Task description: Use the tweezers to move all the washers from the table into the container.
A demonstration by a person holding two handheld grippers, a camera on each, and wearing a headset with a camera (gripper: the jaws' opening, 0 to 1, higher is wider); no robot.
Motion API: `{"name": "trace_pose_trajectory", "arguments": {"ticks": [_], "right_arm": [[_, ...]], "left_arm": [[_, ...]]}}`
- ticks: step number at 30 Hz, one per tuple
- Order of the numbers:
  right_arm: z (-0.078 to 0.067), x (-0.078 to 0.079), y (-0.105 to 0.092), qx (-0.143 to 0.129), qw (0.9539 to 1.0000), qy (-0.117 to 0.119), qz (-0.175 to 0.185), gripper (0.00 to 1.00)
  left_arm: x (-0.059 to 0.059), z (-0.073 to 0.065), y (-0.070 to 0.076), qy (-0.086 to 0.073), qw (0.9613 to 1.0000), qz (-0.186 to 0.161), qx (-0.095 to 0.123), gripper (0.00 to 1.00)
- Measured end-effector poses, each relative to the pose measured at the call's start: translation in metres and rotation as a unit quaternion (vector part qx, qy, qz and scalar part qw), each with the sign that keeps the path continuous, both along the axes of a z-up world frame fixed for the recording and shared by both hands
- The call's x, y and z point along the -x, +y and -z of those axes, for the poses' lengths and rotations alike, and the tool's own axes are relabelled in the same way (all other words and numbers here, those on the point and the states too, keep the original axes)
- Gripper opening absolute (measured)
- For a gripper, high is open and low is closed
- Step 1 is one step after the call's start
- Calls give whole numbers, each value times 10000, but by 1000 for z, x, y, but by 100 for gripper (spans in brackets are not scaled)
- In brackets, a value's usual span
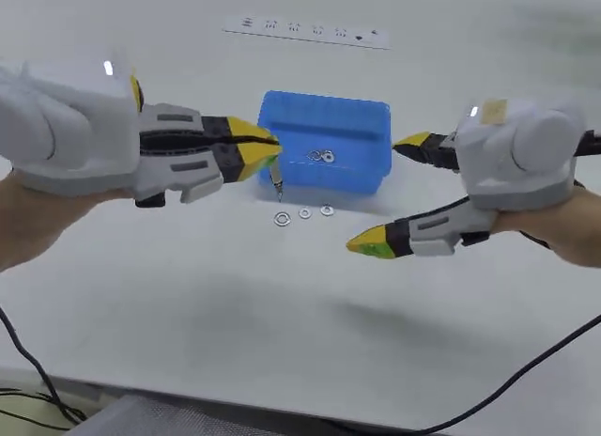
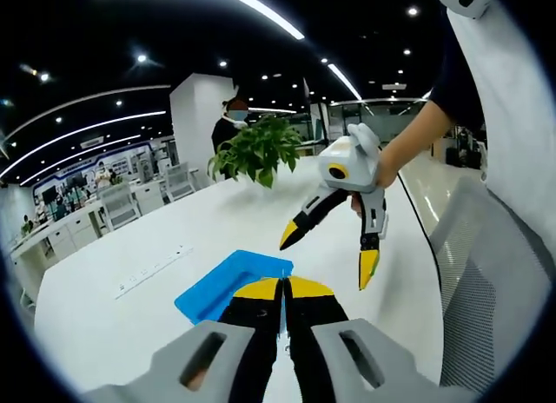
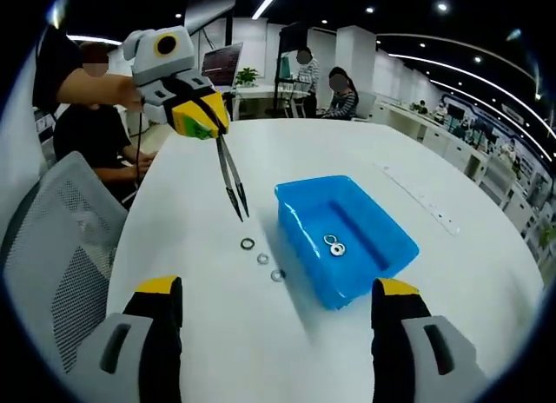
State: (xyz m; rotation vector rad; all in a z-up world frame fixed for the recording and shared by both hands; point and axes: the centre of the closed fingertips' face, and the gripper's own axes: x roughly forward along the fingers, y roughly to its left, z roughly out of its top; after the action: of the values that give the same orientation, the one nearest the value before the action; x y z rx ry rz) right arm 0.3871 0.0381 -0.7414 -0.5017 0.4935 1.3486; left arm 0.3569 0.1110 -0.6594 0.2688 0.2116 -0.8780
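Counting five washers all up. Got three washers loose on the white table, lined up in a short row just in front of the blue container, close together but not touching. Spotting the other two down inside that container, lying on its floor right up against each other near the middle. Counting one container, open at the top.

Looking at the left gripper: jaws squeezed together, clamped on one pair of tweezers by the top end. Holding them pointed down at the table, tips just beside the leftmost washer in the row and in front of the container's left corner. Going by the right gripper view, tips slightly parted with no washer between them. Can't tell whether they touch the table.

Looking at the right gripper: jaws spread wide, gripping nothing. Upper jaw up near the container's right end, lower jaw hanging over the table to the right of the washer row. Well apart from the tweezers.

Also noticing one power strip lying on the far side of the table behind the container, one mesh chair pulled up beside the table in the right gripper view, and one leafy plant further back in the left gripper view.
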Motion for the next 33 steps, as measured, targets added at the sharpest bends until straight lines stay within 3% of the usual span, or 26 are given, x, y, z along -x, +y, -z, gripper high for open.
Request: {"name": "trace_pose_trajectory", "arguments": {"ticks": [4,8,13,20,33], "right_arm": [[8,8,-2,35,9998,165,56,99],[19,16,-8,174,9997,170,26,100],[27,26,-14,112,9989,444,67,100],[27,36,-17,-81,9976,665,158,100],[38,41,-28,-164,9949,935,342,100]], "left_arm": [[5,11,-3,115,9999,65,-93,5],[7,13,-5,152,9998,111,-50,5],[5,19,-8,232,9995,171,-86,5],[0,24,-10,288,9994,162,-61,5],[-6,31,-14,374,9990,225,-85,5]]}}
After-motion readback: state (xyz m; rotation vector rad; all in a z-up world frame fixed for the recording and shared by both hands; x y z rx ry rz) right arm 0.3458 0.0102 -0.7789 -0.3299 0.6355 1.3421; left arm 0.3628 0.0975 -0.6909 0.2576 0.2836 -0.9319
